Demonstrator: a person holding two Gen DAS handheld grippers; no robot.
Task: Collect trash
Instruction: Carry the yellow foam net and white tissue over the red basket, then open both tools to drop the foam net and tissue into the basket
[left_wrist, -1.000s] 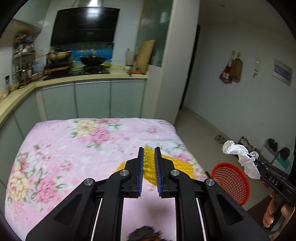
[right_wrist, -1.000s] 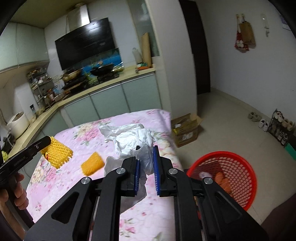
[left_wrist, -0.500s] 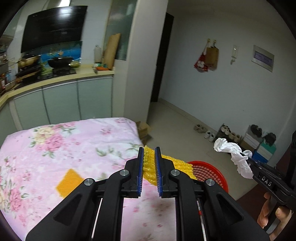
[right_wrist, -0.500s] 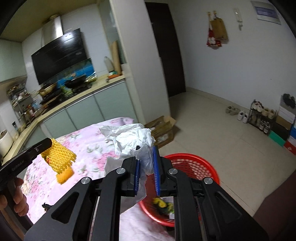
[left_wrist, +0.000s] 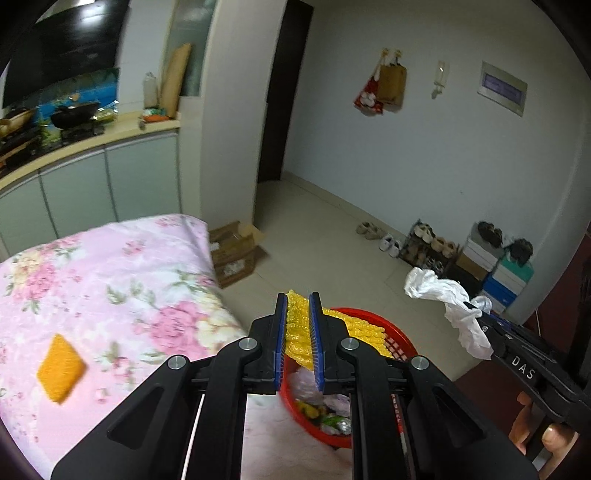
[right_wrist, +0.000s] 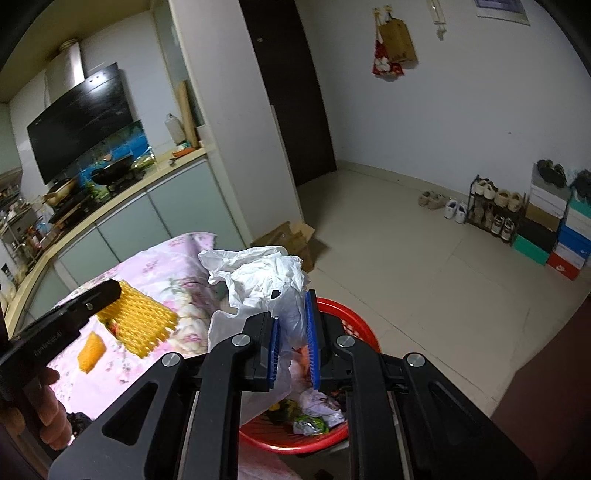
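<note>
Beside the table's (left_wrist: 110, 266) outer edge, where the pink flowered cloth drops away, we see the red basket (left_wrist: 400, 341) standing on the pale tiled floor, its near rim tucked under that edge. Our left gripper (left_wrist: 298, 332) has its blue pads clamped on a yellow foam net (left_wrist: 295, 325), which hangs over the basket's rim. Our right gripper (right_wrist: 292, 336) is closed on a crumpled white plastic bag (right_wrist: 258, 273), which billows above the jaws and trails below them over the basket (right_wrist: 364, 328). Beyond the basket the floor lies open as far as a dark doorway (left_wrist: 280, 110) and a shoe rack (right_wrist: 491, 206) against the wall; a cardboard box (left_wrist: 236, 247) sits just off the table's far corner. An orange sponge-like piece (left_wrist: 61, 369) lies on the cloth, well apart from the edge. Much of the basket is hidden behind the black gripper frames, so we make out only scraps of its contents: pale wrappers, something yellow and green. The table's near side is cut off by the frame, and the cloth looks blurred in the left wrist view. Fingers (left_wrist: 554, 439) show at the right gripper's handle, mostly out of frame.
</note>
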